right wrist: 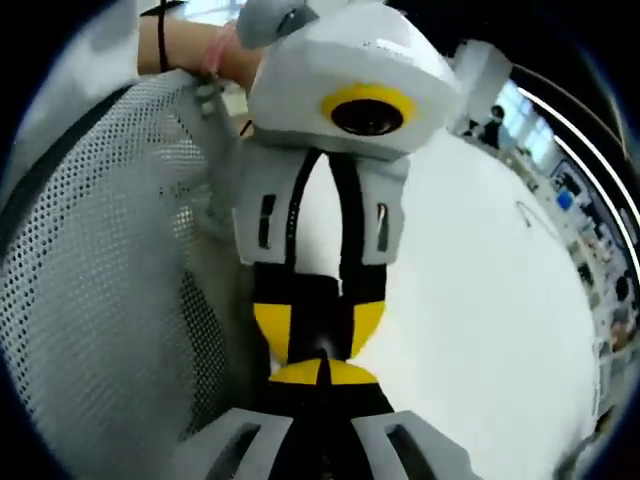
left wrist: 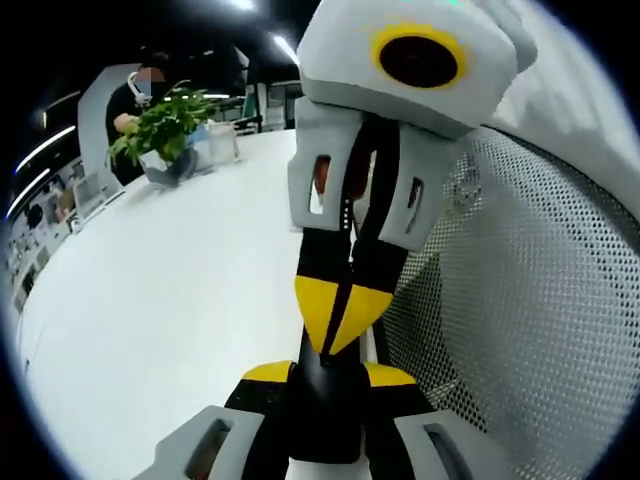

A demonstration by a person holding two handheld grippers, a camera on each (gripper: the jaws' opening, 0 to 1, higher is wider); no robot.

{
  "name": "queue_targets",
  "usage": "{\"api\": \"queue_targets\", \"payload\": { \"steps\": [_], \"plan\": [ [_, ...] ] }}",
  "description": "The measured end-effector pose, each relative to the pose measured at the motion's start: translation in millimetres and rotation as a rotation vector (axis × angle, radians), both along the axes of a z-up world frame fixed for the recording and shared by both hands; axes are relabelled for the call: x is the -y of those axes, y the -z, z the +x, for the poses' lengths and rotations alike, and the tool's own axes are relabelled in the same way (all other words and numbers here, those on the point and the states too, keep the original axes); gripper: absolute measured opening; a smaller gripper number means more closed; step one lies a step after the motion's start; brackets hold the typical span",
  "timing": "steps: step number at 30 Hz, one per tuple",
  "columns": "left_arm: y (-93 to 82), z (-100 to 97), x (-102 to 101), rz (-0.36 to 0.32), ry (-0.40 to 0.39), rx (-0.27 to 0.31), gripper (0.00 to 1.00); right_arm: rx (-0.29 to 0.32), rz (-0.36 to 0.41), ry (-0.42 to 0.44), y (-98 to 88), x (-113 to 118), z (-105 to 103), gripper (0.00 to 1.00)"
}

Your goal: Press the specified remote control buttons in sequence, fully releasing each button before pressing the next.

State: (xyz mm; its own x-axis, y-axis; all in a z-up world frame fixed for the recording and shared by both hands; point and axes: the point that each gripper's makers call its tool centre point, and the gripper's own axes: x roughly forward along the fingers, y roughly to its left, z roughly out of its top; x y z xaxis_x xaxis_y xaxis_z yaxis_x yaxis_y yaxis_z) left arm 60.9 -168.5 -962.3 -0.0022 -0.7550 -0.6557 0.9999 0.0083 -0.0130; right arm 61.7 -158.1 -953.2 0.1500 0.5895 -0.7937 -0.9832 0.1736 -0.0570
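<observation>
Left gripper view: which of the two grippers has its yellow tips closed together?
The right gripper, entering from above: its tips meet in a point, while the left gripper's stand apart.

Bright overhead ceiling strip lights (left wrist: 285,45); white table (left wrist: 170,300) evenly lit, strong fisheye bending at edges, near parts softly blurred

Two grippers: left gripper (left wrist: 330,400), right gripper (right wrist: 320,400). One white table (left wrist: 170,300). One potted plant (left wrist: 165,135) at far table edge. One mesh chair back (left wrist: 520,330). One person (left wrist: 135,95) behind plant.
</observation>
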Motion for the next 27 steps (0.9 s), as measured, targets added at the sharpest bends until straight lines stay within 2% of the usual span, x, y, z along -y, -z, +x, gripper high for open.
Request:
{"api": "queue_targets", "payload": {
  "steps": [2,8,16,20,27],
  "plan": [
    [-0.1,0.1,0.1,-0.003,-0.004,-0.004,0.25,-0.063,0.014,0.047,-1.5,0.7,-0.9,0.00],
    [0.1,0.9,-0.1,-0.008,-0.018,-0.015,0.25,-0.018,-0.048,-0.046,0.7,-2.0,-1.2,0.00],
    [0.4,1.5,0.4,-0.004,-0.008,-0.007,0.25,-0.037,-0.036,-0.024,1.0,-2.5,-0.1,0.00],
    [0.8,1.5,0.5,0.002,-0.009,-0.007,0.25,-0.013,-0.036,-0.035,1.5,-4.3,0.0,0.00],
    [0.9,0.6,1.4,0.034,-0.024,-0.009,0.25,0.012,0.020,-0.043,0.6,-7.3,0.5,0.00]
  ]
}}
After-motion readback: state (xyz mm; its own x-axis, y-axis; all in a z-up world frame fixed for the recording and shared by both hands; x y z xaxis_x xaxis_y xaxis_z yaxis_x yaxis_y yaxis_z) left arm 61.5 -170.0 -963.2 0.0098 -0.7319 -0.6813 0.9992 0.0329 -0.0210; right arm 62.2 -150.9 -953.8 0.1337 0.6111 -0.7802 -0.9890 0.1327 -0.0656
